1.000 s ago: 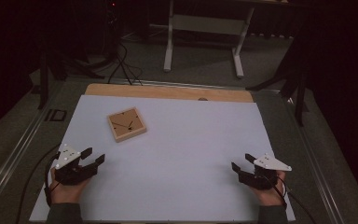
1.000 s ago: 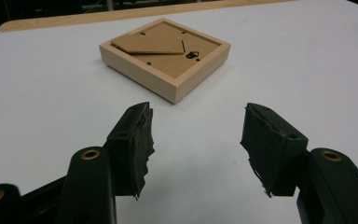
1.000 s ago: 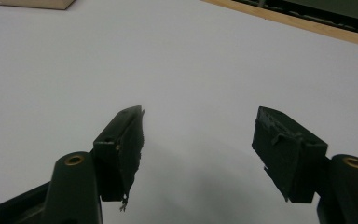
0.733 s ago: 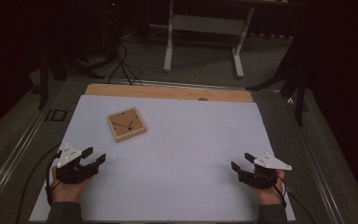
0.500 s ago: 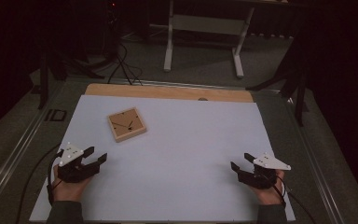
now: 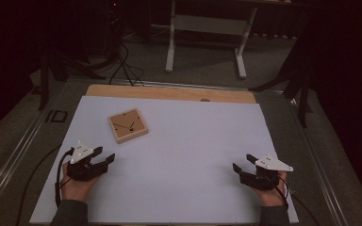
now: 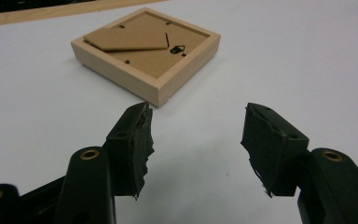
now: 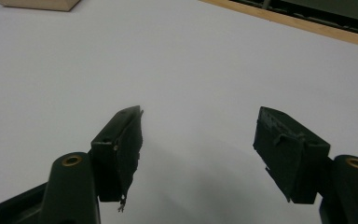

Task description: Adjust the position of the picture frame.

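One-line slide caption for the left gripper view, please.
Open left gripper faces a wooden picture frame lying back-up on the white table.

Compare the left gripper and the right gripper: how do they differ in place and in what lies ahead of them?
The left gripper sits near the table's left edge, the right gripper near its right edge. The left gripper points at the wooden picture frame lying back up close ahead; the right gripper faces mostly bare white table. Both are open and hold nothing.

High view looks forward and down over the whole table (image 6: 179,188); each gripper view sits low, close; all share the picture frame (image 6: 127,125).
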Demonstrator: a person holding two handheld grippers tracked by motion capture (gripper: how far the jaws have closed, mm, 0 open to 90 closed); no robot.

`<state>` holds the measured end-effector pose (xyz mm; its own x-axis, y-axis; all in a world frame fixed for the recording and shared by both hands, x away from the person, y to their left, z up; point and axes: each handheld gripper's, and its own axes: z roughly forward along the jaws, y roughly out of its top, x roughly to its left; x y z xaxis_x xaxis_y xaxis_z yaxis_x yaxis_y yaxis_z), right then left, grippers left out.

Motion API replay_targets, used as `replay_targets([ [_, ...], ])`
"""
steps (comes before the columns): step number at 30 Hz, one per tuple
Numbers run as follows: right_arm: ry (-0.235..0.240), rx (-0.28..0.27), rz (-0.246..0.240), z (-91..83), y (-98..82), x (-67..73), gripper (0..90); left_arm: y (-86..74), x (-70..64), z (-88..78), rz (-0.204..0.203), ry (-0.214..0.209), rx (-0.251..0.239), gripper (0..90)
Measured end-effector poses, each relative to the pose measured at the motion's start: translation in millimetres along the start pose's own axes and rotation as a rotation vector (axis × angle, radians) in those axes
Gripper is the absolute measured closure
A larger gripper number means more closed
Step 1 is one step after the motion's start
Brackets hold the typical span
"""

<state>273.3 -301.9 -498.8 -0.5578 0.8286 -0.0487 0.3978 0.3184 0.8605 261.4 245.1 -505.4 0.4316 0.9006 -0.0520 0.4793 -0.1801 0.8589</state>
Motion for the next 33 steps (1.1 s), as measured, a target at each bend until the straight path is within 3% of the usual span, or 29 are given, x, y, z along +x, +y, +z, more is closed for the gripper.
replay_targets([
  [6, 0.003, -0.002, -0.006, 1.1, 0.2, 0.7, 32.2, 4.9, 6.9, 0.8, -0.026, -0.004, -0.014, 47.8],
  [13, 0.006, -0.002, -0.013, 2.5, 0.5, 2.4, 32.7, 17.2, 10.3, 12.2, 0.020, 0.021, -0.008, 56.9],
  [21, 0.003, -0.005, -0.014, 2.0, 0.5, 2.3, 33.0, 23.6, 13.0, 25.2, 0.033, 0.047, -0.012, 67.9],
  [33, 0.007, -0.004, -0.016, 2.7, 0.6, 3.0, 33.1, 32.7, 19.0, 51.6, 0.068, 0.069, 0.038, 86.6],
])
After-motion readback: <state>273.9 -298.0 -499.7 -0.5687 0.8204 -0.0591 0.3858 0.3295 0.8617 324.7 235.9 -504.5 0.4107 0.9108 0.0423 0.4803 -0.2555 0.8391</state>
